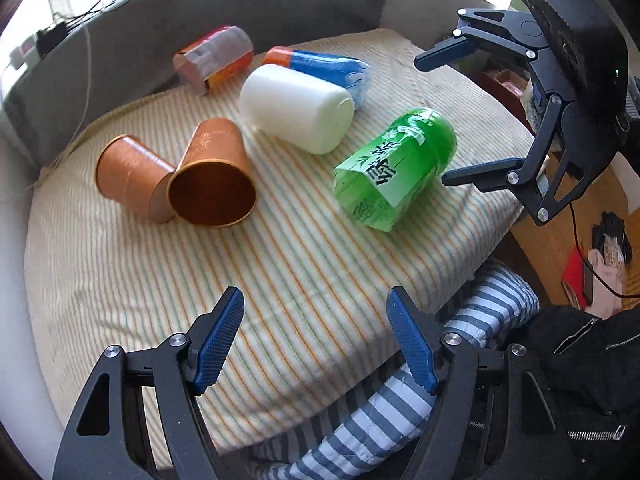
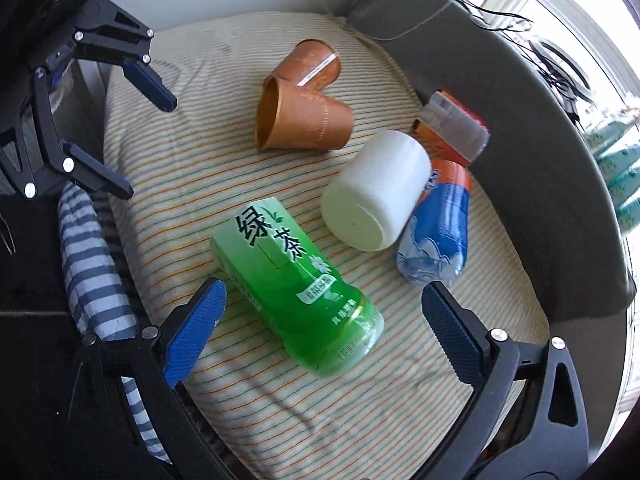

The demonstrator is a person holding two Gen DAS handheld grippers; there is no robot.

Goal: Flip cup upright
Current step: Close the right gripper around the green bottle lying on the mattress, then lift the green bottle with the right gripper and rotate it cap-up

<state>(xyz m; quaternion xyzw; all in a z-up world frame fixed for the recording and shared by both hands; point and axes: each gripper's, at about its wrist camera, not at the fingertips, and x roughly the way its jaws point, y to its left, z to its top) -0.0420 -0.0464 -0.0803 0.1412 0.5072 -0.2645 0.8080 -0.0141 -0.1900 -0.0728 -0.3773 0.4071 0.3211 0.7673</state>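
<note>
- Cups on their sides, six in all, lay on the striped cushion, none of them upright.
- Copper-coloured cups, two: one showed you its open mouth in the left wrist view, and the second lay against it on the side toward the cushion's left edge, the two touching.
- White cup, one: it lay near the middle of the cushion with its closed base turned toward your right gripper.
- Green cup cut from a tea bottle, one: it lay closest to the cushion's near edge in the right wrist view, printed label up.
- Blue-and-orange cup, one: it lay just behind the white cup, touching it.
- Clear cup with a red-and-orange label, one: it lay at the cushion's far edge, close to the grey backrest.
- Left gripper, one: you held it over the near edge of the cushion, jaws spread wide, nothing between the blue pads.
- Right gripper, one: its jaws were spread wide on either side of the green cup's rounded base end, and neither pad visibly touched it.
- Striped sleeve or trouser leg, one, showed beyond the cushion's near edge.
</note>
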